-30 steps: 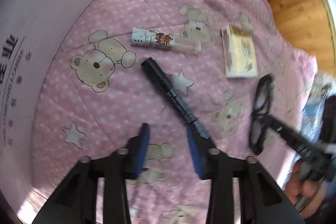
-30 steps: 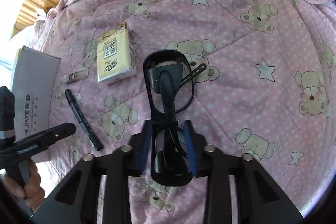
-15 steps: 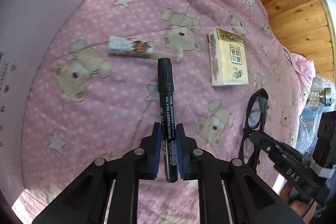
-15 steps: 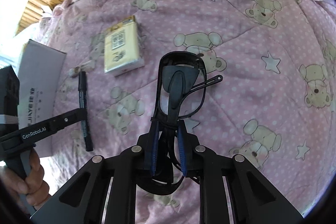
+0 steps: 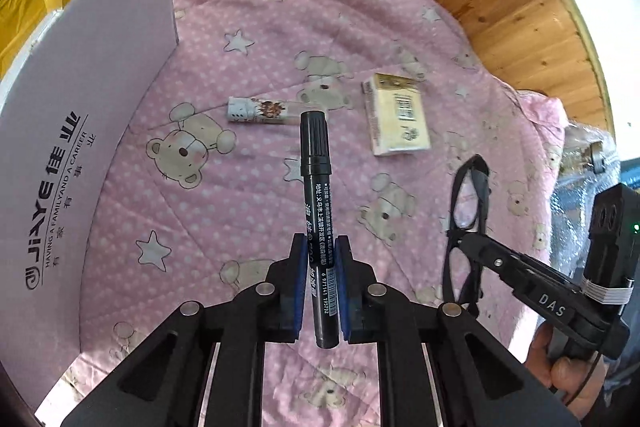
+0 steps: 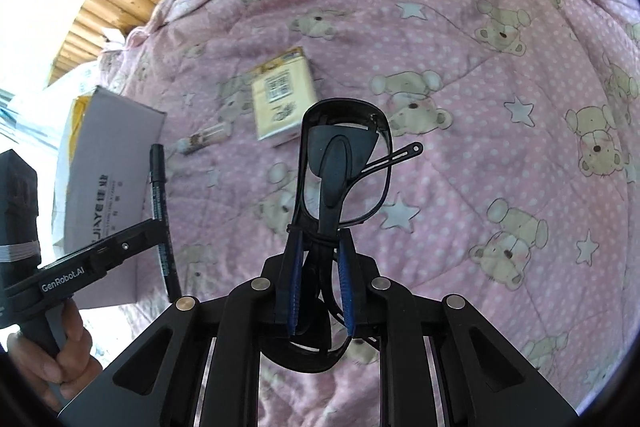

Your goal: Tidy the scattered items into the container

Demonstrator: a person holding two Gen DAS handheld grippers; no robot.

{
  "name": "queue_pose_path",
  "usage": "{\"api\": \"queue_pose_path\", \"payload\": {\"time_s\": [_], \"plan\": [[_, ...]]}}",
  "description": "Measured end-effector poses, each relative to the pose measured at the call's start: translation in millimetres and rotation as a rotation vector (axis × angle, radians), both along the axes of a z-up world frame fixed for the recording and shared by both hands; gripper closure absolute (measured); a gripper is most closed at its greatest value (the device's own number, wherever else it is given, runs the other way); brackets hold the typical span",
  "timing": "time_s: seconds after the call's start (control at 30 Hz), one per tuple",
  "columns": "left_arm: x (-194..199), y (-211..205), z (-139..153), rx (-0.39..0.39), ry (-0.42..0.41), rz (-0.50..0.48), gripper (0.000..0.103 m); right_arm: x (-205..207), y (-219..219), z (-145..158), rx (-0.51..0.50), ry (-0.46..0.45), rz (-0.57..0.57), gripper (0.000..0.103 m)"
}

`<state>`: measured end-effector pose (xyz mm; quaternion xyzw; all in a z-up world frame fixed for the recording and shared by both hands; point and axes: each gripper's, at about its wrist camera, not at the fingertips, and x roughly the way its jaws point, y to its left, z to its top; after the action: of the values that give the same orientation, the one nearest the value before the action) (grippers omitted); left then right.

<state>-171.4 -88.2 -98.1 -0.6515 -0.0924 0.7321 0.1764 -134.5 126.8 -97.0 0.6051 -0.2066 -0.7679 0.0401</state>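
One black marker [image 5: 316, 203] clamped in left gripper [image 5: 319, 259], long axis along fingers, cap forward, lifted above pink quilt [image 5: 248, 211], one pair of glasses [image 6: 340, 179] pinched in right gripper [image 6: 320, 267], lens forward, one tissue pack [image 5: 398, 115] and one small tube [image 5: 260, 111] lying on quilt, one lilac box [image 5: 80, 131] at left.

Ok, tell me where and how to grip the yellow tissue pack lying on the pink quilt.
Grip the yellow tissue pack across its narrow width, on the two long side edges, coming straight down from above. It lies flat on the pink bear-print quilt, so only those edges offer opposing faces.
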Motion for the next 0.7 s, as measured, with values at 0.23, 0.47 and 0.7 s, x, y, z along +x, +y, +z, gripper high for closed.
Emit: {"api": "queue_pose_path", "payload": {"time_s": [0.23, 0.47, 0.7], "plan": [[17, -12, 26, 0.013, 0.033, -0.020, 0.089, 18, -19, 20, 0.006, 0.016, 0.021, 0.086], [27, -19, 44, 0.025, 0.066, -0.021, 0.089, 34, -39, 38, 0.010, 0.031, 0.044, 0.086], [44, -35, 62, 0.052, 0.092, -0.012, 0.089, 43, -66, 57, 0.023, 0.053, 0.080, 0.086]]}}
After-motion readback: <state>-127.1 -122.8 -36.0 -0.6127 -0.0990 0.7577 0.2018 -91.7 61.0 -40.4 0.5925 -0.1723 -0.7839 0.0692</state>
